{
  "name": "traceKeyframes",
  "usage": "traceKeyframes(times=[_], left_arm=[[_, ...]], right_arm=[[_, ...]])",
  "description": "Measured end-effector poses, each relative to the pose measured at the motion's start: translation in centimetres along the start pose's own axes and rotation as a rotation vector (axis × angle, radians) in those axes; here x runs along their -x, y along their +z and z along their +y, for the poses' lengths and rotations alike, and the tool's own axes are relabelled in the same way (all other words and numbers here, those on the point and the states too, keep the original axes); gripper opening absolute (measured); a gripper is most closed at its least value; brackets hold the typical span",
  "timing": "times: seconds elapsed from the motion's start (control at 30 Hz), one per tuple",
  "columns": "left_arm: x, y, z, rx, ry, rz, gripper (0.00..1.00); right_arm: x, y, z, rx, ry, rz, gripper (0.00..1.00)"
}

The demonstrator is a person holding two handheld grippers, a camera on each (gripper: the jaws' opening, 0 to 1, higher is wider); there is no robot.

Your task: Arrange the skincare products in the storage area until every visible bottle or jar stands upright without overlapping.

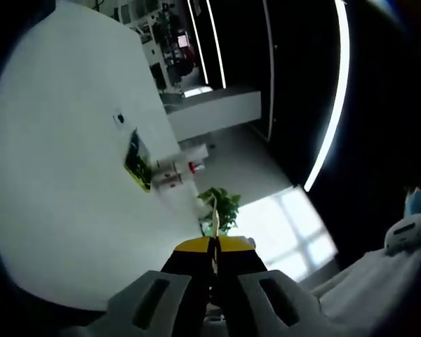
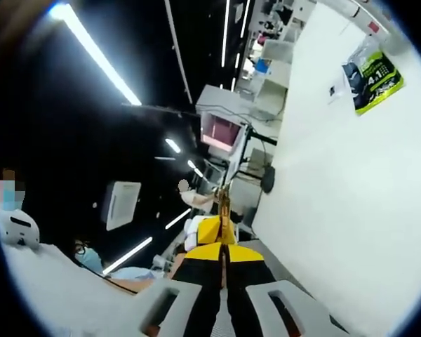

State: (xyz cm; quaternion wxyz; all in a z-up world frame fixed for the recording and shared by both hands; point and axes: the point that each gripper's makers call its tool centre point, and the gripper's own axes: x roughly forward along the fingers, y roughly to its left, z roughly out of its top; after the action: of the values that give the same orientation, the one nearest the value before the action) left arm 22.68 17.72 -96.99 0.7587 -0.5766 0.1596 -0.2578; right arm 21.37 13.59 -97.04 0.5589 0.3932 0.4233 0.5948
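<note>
Both the left gripper (image 1: pixel 213 263) and right gripper (image 2: pixel 224 239) hang clenched on nothing over a white table (image 1: pixel 63 175), where small bottles (image 1: pixel 174 173) (blurred) adjoin a green packet (image 1: pixel 137 165).

A broad white tabletop (image 1: pixel 63 210) carries a green-and-black printed sachet (image 1: pixel 137 163), lying flat. Just beside it sit several small white bottles (image 1: pixel 174 174), one with a red cap; whether they stand or lie cannot be told. A small dark mark (image 1: pixel 119 118) lies farther off.
</note>
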Motion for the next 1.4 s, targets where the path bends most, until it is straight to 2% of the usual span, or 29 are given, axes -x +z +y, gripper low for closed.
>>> traceKeyframes(times=[0.17, 0.3, 0.33, 0.47, 0.53, 0.57, 0.6, 0.63, 0.67, 0.7, 0.73, 0.83, 0.87, 0.9, 0.97, 1.0, 1.13, 1.23, 1.27, 1.3, 1.37, 1.4], left_arm=[[-0.2, -0.3, 0.1, 0.014, 0.005, 0.011, 0.0], [-0.4, -0.6, -0.1, 0.068, 0.008, 0.021, 0.0], [-0.5, -0.9, -0.5, 0.058, 0.002, 0.043, 0.0], [-0.3, -0.8, 0.2, -0.088, 0.092, 0.093, 0.02], [0.2, -0.6, 1.0, -0.207, 0.168, 0.128, 0.11], [0.5, -0.3, 1.3, -0.251, 0.2, 0.137, 0.19], [0.8, 0.1, 1.3, -0.317, 0.215, 0.143, 0.23], [0.9, 0.1, 1.2, -0.34, 0.212, 0.149, 0.24], [1.3, 0.2, 1.0, -0.455, 0.223, 0.18, 0.21], [1.7, 0.3, 1.1, -0.531, 0.241, 0.206, 0.19], [2.2, 0.7, 1.5, -0.584, 0.287, 0.218, 0.19], [3.3, 1.1, 2.8, -0.67, 0.381, 0.271, 0.35], [3.8, 1.2, 3.3, -0.721, 0.41, 0.298, 0.35], [4.3, 1.2, 3.8, -0.782, 0.441, 0.334, 0.31], [6.0, 1.0, 5.2, -0.92, 0.537, 0.461, 0.24], [6.3, 1.1, 5.4, -0.961, 0.556, 0.48, 0.24], [7.9, 1.3, 6.3, -1.056, 0.639, 0.548, 0.31], [9.3, 0.5, 7.6, -1.16, 0.702, 0.672, 0.34], [9.9, 0.0, 8.2, -1.203, 0.715, 0.727, 0.34], [10.0, -0.3, 8.4, -1.211, 0.716, 0.742, 0.33], [10.3, -0.8, 8.9, -1.182, 0.735, 0.731, 0.25], [10.5, -1.0, 9.1, -1.19, 0.74, 0.747, 0.21]], right_arm=[[0.3, -0.1, -0.3, -0.025, 0.0, -0.006, 0.0], [0.5, 0.3, -0.2, -0.033, 0.002, -0.028, 0.0], [0.6, 0.6, 0.0, -0.042, 0.017, -0.039, 0.0], [0.5, 1.2, -0.4, -0.063, 0.02, -0.056, 0.0], [0.4, 1.5, -0.5, -0.073, 0.016, -0.072, 0.0], [0.3, 1.7, -0.4, -0.073, 0.017, -0.068, 0.0], [0.3, 1.9, -0.3, -0.07, 0.015, -0.068, 0.0], [0.2, 2.0, -0.3, -0.068, 0.014, -0.064, 0.0], [0.2, 2.1, -0.3, -0.067, 0.013, -0.063, 0.0], [0.2, 2.3, -0.4, -0.069, 0.012, -0.063, 0.0], [0.1, 2.4, -0.4, -0.072, 0.013, -0.063, 0.0], [0.2, 2.7, -0.7, -0.076, 0.002, -0.06, 0.0], [0.2, 2.8, -0.8, -0.077, 0.002, -0.061, 0.0], [0.2, 2.8, -0.8, -0.079, 0.003, -0.061, 0.0], [0.1, 2.9, -0.8, -0.088, 0.009, -0.054, 0.0], [0.1, 2.8, -0.9, -0.087, 0.004, -0.045, 0.0], [0.2, 3.3, -1.3, -0.1, 0.003, -0.047, 0.0], [0.1, 3.7, -1.5, -0.104, 0.003, -0.053, 0.0], [0.0, 3.8, -1.6, -0.105, 0.004, -0.054, 0.0], [0.0, 3.9, -1.7, -0.106, 0.002, -0.056, 0.0], [-0.1, 4.1, -1.7, -0.113, 0.002, -0.059, 0.0], [-0.2, 4.1, -1.7, -0.114, 0.002, -0.06, 0.0]])
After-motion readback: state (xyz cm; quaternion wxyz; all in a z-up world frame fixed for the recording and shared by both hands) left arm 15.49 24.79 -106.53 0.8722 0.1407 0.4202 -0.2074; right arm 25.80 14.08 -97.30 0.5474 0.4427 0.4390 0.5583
